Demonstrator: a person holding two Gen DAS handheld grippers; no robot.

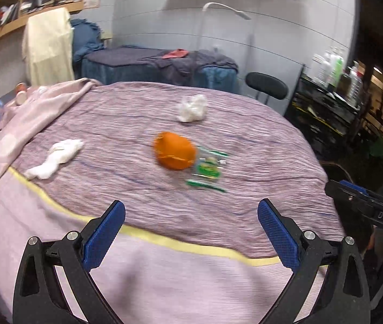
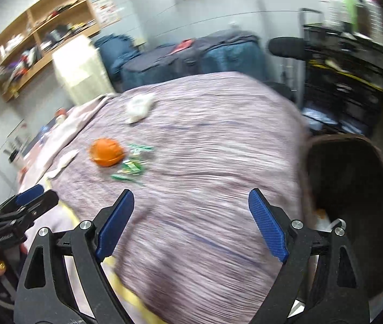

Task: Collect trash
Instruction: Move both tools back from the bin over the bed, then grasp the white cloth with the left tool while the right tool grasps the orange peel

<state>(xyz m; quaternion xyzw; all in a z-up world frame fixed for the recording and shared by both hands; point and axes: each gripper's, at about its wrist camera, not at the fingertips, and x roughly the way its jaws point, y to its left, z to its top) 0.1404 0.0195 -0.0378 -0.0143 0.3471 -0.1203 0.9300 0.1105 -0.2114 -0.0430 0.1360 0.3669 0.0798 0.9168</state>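
Only the right wrist view shows the dark round bin (image 2: 353, 202) at the right of the frame, just beside the bed's edge, with something orange and white low inside it. The left wrist view shows only its rim at the right edge.

On the purple striped bedspread (image 1: 126, 167) lie four pieces of trash: two crumpled white tissues, one (image 1: 192, 108) in the upper middle and one (image 1: 55, 158) at the left, one crumpled orange wrapper (image 1: 174, 150) at centre, and one clear green-printed plastic packet (image 1: 208, 169) touching its right side.

The left gripper (image 1: 191, 233) hovers over the near bedspread, fingers spread, holding nothing. The right gripper (image 2: 191, 222) likewise has its fingers spread and empty.
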